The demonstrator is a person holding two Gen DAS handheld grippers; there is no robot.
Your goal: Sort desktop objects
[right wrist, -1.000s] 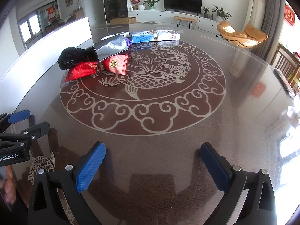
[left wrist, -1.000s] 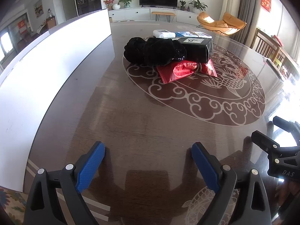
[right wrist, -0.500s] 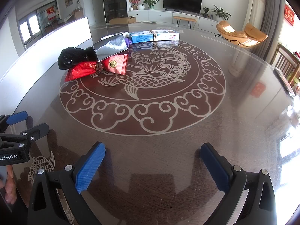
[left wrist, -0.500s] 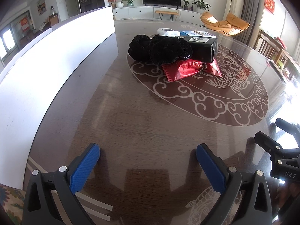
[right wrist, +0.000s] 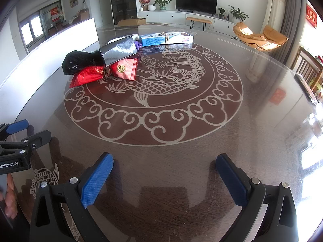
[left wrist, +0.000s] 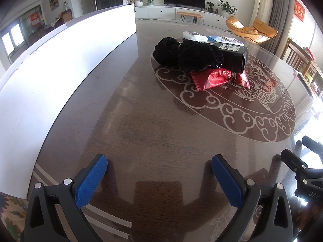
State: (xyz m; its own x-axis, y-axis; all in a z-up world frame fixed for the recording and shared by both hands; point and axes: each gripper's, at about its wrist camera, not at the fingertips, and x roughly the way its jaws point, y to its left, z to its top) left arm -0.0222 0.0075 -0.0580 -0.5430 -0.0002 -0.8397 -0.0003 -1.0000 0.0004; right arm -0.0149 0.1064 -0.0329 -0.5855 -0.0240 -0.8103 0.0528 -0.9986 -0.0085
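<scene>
Lettering "enRobot.AI" marks left gripper (right wrist: 30, 129) body.

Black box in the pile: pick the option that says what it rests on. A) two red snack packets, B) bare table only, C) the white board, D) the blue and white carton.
A: in the right wrist view the black box lies tilted with its near end on the two red snack packets, well short of the blue and white carton behind it.
</scene>
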